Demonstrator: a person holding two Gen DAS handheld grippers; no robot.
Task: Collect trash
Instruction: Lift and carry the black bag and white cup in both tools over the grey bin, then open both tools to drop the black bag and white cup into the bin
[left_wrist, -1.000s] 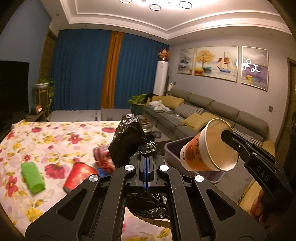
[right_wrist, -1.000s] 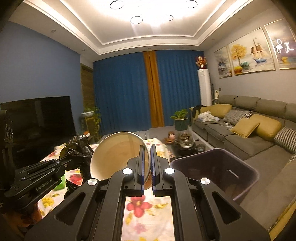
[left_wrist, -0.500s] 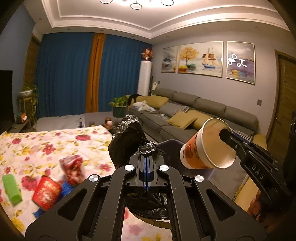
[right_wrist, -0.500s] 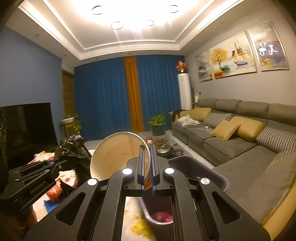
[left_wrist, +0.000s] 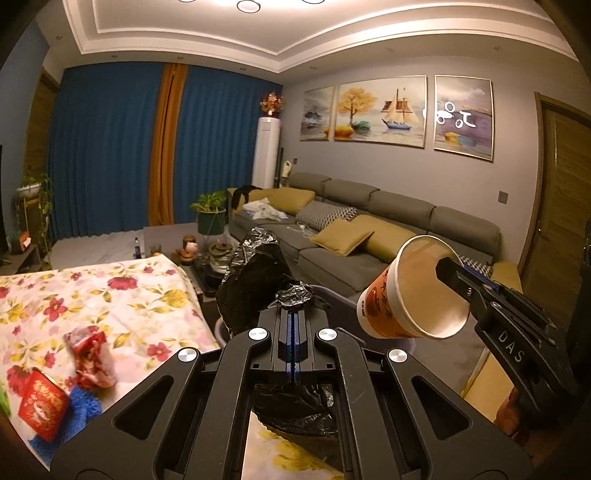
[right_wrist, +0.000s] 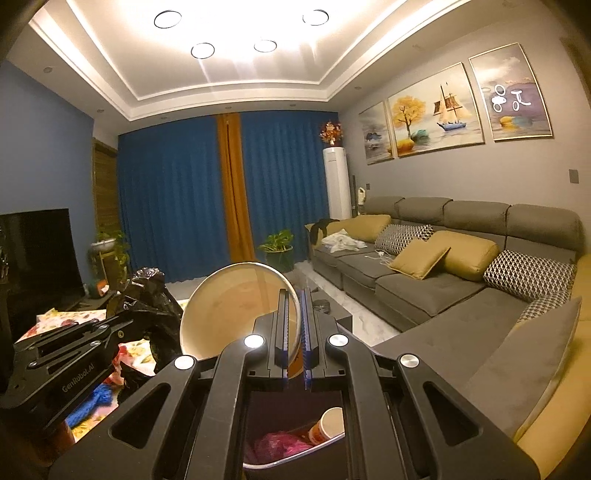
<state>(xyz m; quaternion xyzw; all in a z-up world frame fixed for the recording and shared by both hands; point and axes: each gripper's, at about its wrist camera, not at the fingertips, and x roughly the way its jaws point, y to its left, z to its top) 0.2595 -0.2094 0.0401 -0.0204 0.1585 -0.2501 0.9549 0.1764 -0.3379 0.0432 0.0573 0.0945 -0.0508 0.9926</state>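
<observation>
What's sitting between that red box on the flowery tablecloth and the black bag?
In the left wrist view, a crumpled red-and-white wrapper lies between the red box and the black bag, on the tablecloth.

Glossy crinkled plastic bag (left_wrist: 255, 284); paper cup (left_wrist: 402, 299).

So over that last second we've swung both hands to the right, away from the floral-cloth table (left_wrist: 122, 295) and out over the grey plastic trash bin (right_wrist: 295, 459). The bin used to sit ahead and to the right of our right gripper (right_wrist: 293, 325); now it's directly underneath, with a small orange-and-white paper cup (right_wrist: 328, 424) and crumpled pink plastic (right_wrist: 280, 445) showing inside. On the left camera the green roll has slid out of frame.
</observation>
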